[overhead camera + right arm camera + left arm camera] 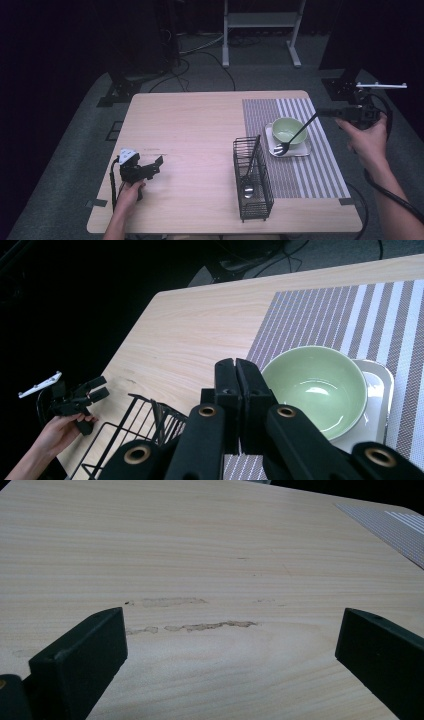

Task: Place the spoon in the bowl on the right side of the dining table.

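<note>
Holding a black spoon (pixel 295 135) by its handle end, the right claw (pixel 325 113) sits past the worktop's (pixel 190 130) right edge, jaws pressed together on it. Spoon is long, thin, dark w/ a shiny bowl; it slants down-left, bowl end over the white tray (pixel 306 148) just in front of the green bowl (pixel 289 129). Right hand (pixel 367 137) raised, forearm angled in from bottom right. Left claw (pixel 156 166) rests low near the worktop's front left, jaws spread, nothing btwn them.

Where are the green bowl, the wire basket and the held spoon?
green bowl (pixel 288 130), high view, inner wall.
wire basket (pixel 260 207), high view, near rim.
spoon (pixel 300 132), high view, mid handle; right gripper (pixel 327 113) shut on its end.
</note>
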The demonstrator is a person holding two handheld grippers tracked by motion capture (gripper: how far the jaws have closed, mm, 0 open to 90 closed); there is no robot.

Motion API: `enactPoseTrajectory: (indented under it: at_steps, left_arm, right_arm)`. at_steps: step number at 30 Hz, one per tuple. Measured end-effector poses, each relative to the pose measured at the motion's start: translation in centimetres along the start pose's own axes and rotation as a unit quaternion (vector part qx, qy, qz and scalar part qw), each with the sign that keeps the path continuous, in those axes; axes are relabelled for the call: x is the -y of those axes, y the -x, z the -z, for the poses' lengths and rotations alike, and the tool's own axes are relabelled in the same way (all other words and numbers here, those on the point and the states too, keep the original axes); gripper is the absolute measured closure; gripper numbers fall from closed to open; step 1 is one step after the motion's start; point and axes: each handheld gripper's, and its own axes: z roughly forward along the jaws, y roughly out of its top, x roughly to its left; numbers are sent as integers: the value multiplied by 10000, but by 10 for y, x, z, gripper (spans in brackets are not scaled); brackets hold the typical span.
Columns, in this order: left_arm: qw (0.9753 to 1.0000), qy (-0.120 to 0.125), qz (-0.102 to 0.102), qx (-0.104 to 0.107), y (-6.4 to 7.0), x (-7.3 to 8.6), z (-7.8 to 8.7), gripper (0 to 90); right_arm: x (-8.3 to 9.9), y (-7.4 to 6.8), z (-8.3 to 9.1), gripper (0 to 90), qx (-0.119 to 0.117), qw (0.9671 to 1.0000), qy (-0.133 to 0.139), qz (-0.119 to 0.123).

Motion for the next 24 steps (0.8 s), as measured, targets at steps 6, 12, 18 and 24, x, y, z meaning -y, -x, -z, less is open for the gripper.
enactPoseTrajectory:
  at_steps: [6,12,18,24]
  left_arm:
    - [10000,-12,-5,0,0,0,0,0]
    - [10000,2,-2,-1,0,0,0,0]
    - [10000,4,-9,3,1,0,0,0]
    - [10000,16,4,0,1,0,0,0]
  right_arm:
    - [0,4,-3,886,47,10000,13,-64]
    - [0,10,-4,886,70,9999,74,-120]
    - [-1,13,-7,886,82,9997,108,-183]
    - [-3,17,-9,886,147,9995,150,-249]
